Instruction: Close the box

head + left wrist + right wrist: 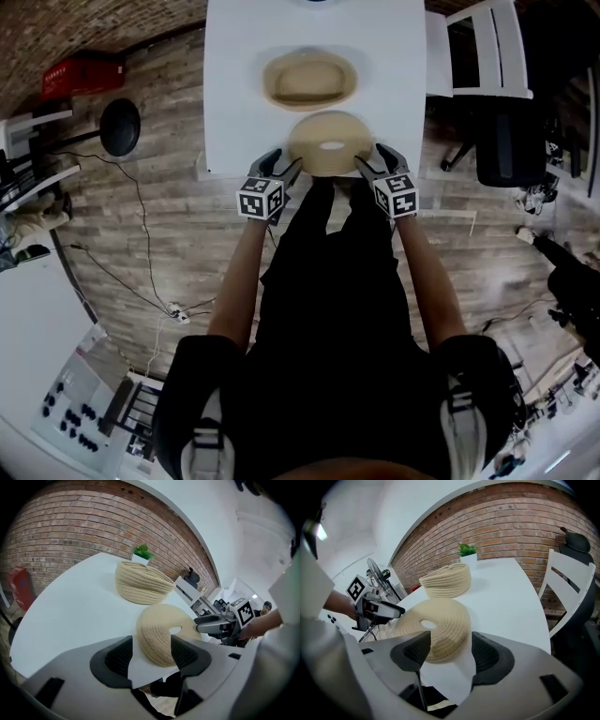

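Both grippers are working the near edge of the white table [234, 94]. The left gripper [286, 167] is sitting at the left rim of the woven lid [330, 142] and the right gripper [367, 164] at its right rim, both pointing slantwise down.

Left gripper view: my jaws are standing wide apart with the lid's rim showing between them. I am not seeing the pads pressing on it, so nothing is gripped. Right gripper view: same picture, jaws wide, the rim lying between them, not clamped.

The box, a rope basket [309, 80], is standing open further back on the table, apart from the lid, which is lying flat near the front edge.

Reasoning: I am flanking the lid from opposite sides because it looks like soft coiled rope. A single pinch would probably let it sag, while two grips should keep it level for the carry onto the basket. Task barely started, by my reading.

Count:
- baskets: one
- lids: one, with one hole in its middle
- grippers: two
- potted plant [143, 552] behind the basket: one
- white chair [567, 588] beside the table: one
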The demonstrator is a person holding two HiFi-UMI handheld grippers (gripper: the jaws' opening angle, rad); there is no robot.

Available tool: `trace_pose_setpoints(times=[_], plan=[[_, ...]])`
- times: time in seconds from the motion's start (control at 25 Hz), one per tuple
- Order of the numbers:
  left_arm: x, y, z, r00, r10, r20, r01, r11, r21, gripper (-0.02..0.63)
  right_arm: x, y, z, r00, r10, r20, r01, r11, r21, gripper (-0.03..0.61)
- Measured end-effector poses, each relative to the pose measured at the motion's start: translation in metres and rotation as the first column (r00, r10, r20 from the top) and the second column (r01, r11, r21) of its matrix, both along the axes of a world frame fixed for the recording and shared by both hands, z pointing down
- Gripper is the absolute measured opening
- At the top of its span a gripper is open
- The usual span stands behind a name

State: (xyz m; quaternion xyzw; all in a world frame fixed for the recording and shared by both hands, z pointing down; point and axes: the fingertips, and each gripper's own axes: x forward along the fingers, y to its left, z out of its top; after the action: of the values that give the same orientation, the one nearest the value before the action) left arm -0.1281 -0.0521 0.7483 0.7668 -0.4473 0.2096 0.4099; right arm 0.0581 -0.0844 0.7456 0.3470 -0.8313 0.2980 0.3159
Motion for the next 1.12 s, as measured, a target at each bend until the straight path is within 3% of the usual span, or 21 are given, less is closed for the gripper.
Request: trace_pose_setpoints(times=[0.4, 0.68, 1.12], plan=[[0.004, -0.004, 0.012, 1.000, 0.008, 0.020, -0.008, 1.000, -0.012, 0.252, -0.008, -0.009, 0.009, 0.999, -0.011, -0.033, 0.011, 1.000, -0.003, 0.259], [0.006, -0.002, 0.012, 0.999, 0.022, 0.029, -0.022, 1.000, -0.003, 0.242, -0.009, -0.009, 0.012, 0.997, 0.070, -0.024, -0.071, 0.997, -0.029, 0.258], [0.003, -0.003, 0.012, 1.000, 0.004, 0.022, -0.003, 1.000, -0.008, 0.213, -0.018, -0.008, 0.013, 0.992, 0.125, -0.016, -0.126, 0.990, -0.067, 0.232]])
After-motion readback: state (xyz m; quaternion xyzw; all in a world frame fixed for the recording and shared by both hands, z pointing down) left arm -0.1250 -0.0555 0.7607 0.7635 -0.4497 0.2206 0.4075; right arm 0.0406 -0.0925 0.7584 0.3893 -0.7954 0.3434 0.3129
